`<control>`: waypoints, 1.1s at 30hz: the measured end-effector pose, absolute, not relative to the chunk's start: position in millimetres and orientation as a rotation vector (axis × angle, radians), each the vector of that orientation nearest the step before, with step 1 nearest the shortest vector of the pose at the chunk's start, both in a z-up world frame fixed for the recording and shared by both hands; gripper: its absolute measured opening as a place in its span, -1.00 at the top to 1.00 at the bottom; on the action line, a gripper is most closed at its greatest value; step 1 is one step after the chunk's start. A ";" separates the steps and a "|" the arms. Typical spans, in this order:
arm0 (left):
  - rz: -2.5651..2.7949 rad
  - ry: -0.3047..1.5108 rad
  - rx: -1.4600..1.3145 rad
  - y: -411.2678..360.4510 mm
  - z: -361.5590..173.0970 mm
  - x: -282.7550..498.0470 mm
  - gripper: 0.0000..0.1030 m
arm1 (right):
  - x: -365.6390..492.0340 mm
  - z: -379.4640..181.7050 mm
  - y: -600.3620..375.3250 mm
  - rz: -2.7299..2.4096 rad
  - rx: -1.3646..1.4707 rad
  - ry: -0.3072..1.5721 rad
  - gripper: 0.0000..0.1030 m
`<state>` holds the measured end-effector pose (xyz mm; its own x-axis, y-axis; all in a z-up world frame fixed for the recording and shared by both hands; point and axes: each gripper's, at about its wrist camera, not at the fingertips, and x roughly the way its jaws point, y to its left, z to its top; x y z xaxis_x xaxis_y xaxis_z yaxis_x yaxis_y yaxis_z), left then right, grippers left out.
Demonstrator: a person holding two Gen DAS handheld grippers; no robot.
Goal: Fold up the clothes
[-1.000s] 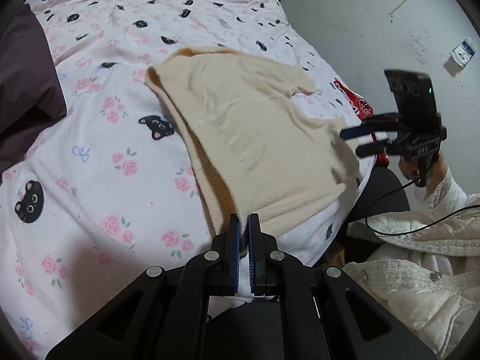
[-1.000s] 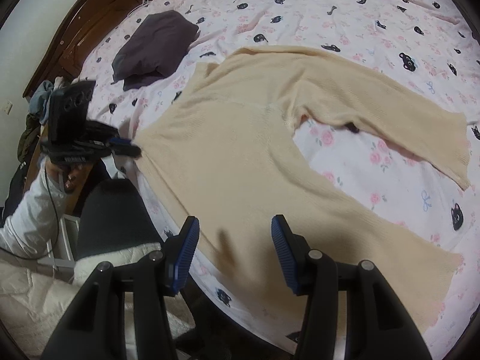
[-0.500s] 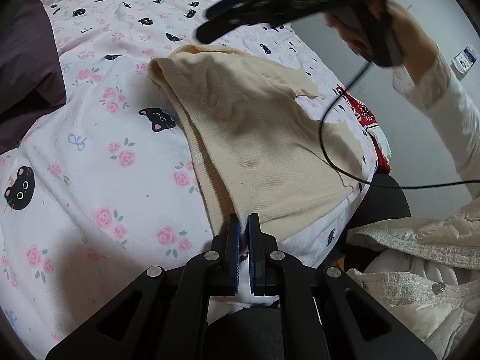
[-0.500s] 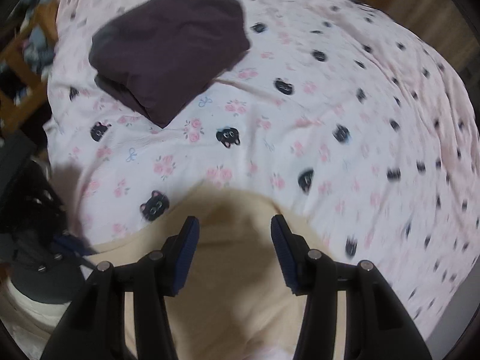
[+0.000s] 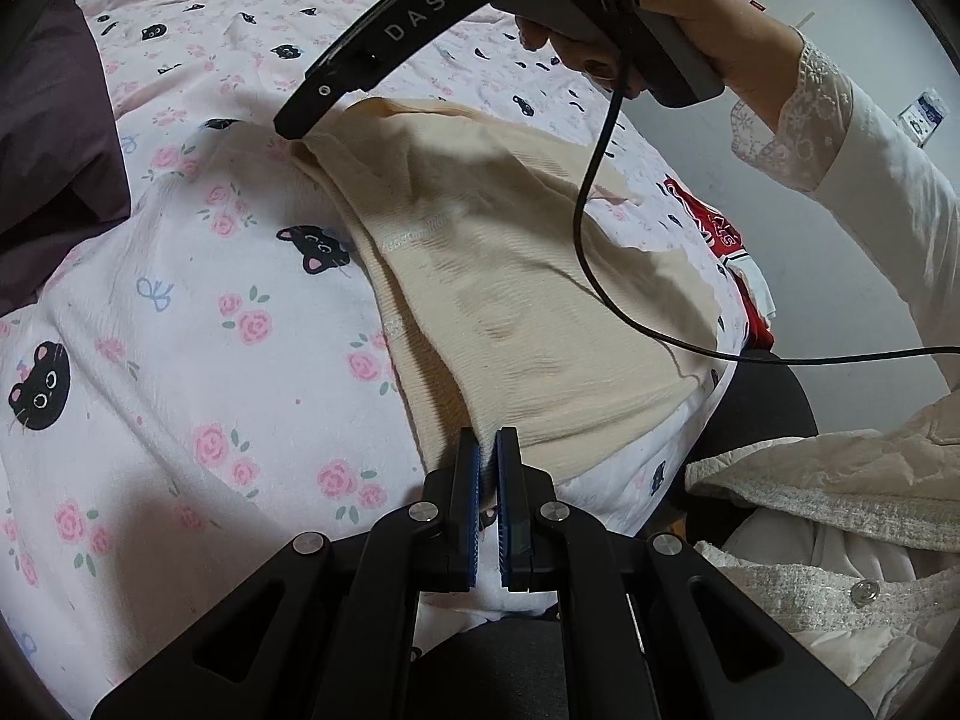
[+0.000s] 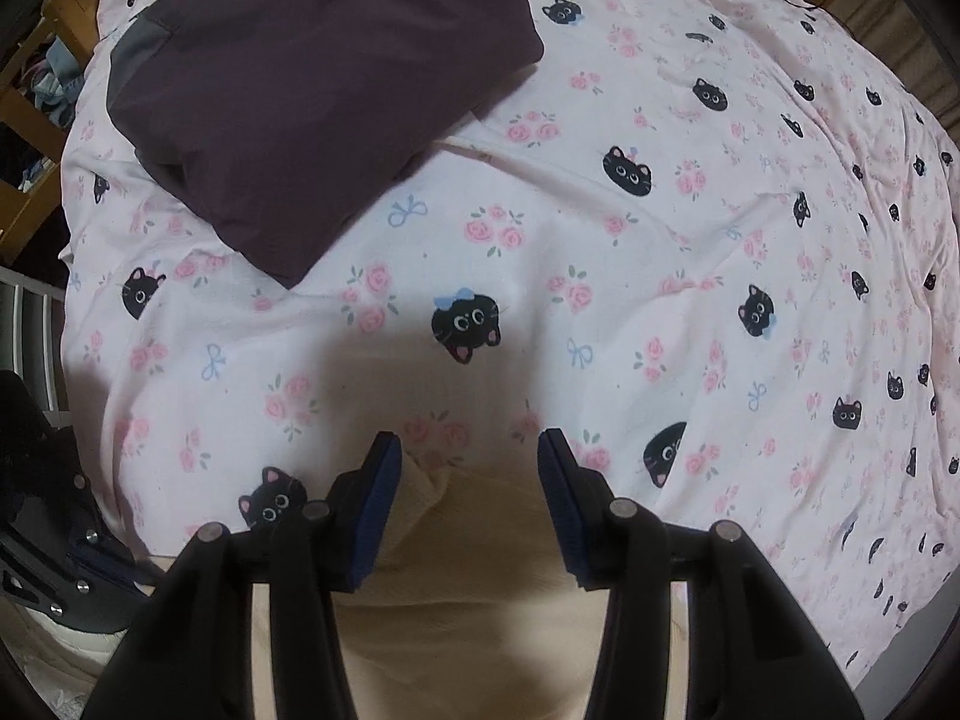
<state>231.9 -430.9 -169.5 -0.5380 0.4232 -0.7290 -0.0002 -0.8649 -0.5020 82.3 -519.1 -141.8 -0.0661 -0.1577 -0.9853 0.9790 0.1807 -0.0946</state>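
The cream top [image 5: 516, 276] lies on the near right part of the bed [image 5: 198, 348]. I keep my left gripper [image 5: 487, 468] clamped on its near hem to anchor it. My right gripper [image 6: 468, 480] hangs half-open over the far corner, gripping nothing. A folded dark garment [image 6: 312, 78] lies far left, clear of the fold.

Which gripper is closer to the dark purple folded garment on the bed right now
Right. The right gripper hangs open over the cream top's far corner, just short of the dark purple garment. The left gripper stays shut on the top's near edge, farther from it.
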 end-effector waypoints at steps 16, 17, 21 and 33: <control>2.459 -0.678 -1.345 -433.8 -173.4 232.7 0.93 | 99.6 -166.3 -532.3 -1.083 0.997 1.395 0.57; 2.459 -0.678 -1.344 -434.4 -173.5 232.8 0.93 | 100.2 -166.6 -532.0 -1.081 0.996 1.400 0.58; 2.457 -0.682 -1.344 -434.4 -174.0 233.4 0.93 | 103.8 -165.5 -532.0 -1.076 0.982 1.424 0.47; 2.453 -0.685 -1.338 -431.4 -175.5 233.0 0.93 | 117.0 -171.0 -525.6 -0.973 0.969 1.564 0.28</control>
